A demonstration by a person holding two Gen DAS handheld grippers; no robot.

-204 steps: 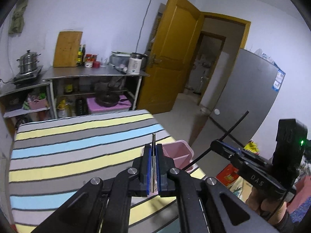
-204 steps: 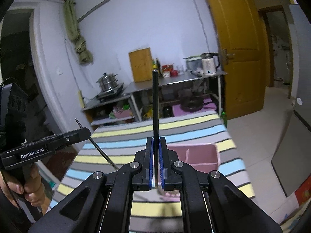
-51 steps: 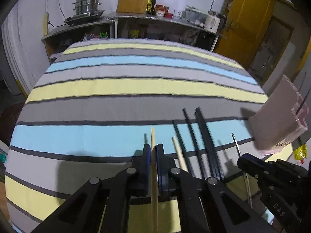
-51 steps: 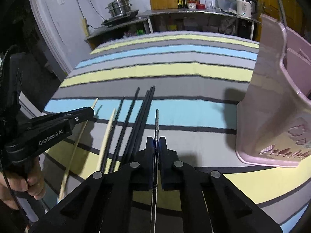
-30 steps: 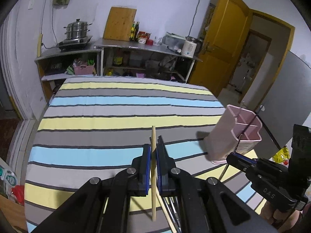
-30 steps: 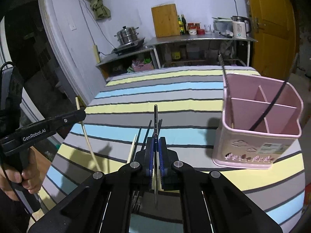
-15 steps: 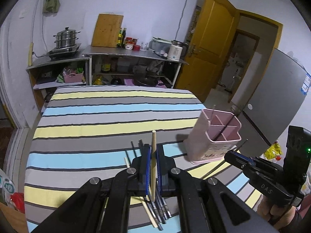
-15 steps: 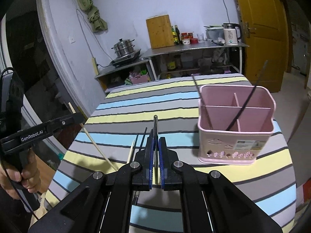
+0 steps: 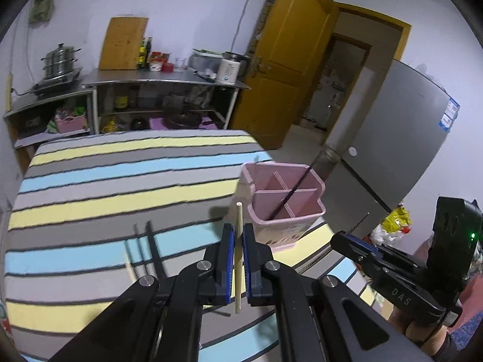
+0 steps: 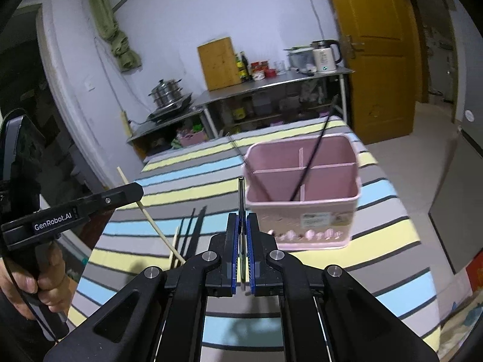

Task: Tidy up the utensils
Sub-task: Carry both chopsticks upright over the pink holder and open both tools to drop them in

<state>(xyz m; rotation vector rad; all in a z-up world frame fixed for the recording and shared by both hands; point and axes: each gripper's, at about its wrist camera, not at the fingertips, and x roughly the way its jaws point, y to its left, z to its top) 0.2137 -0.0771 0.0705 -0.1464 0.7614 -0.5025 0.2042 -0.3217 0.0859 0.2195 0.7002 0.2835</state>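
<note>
My left gripper point(image 9: 237, 235) is shut on a pale wooden chopstick point(image 9: 238, 226) that stands up between its pads, held above the striped table. My right gripper point(image 10: 241, 220) is shut on a thin metal chopstick point(image 10: 240, 193), just this side of the pink utensil holder point(image 10: 320, 217). The pink utensil holder point(image 9: 271, 232) has four compartments; a black chopstick point(image 10: 311, 163) leans in one and a thin metal one point(image 10: 250, 169) in another. Several black chopsticks point(image 10: 193, 226) and one wooden chopstick point(image 10: 174, 242) lie on the cloth to the holder's left. The left gripper point(image 10: 137, 190) also shows in the right wrist view.
The table carries a striped cloth point(image 9: 105, 187) in grey, yellow and blue. Behind it stand a steel shelf point(image 9: 163, 78) with pots, bottles and a kettle, a yellow door point(image 9: 289, 60) and a grey fridge point(image 9: 401, 138). A hand point(image 10: 36, 283) grips the left tool's handle.
Both grippers rose and drew back from the table with their chopsticks, and swung towards the pink holder, which now sits nearer the middle of both views.
</note>
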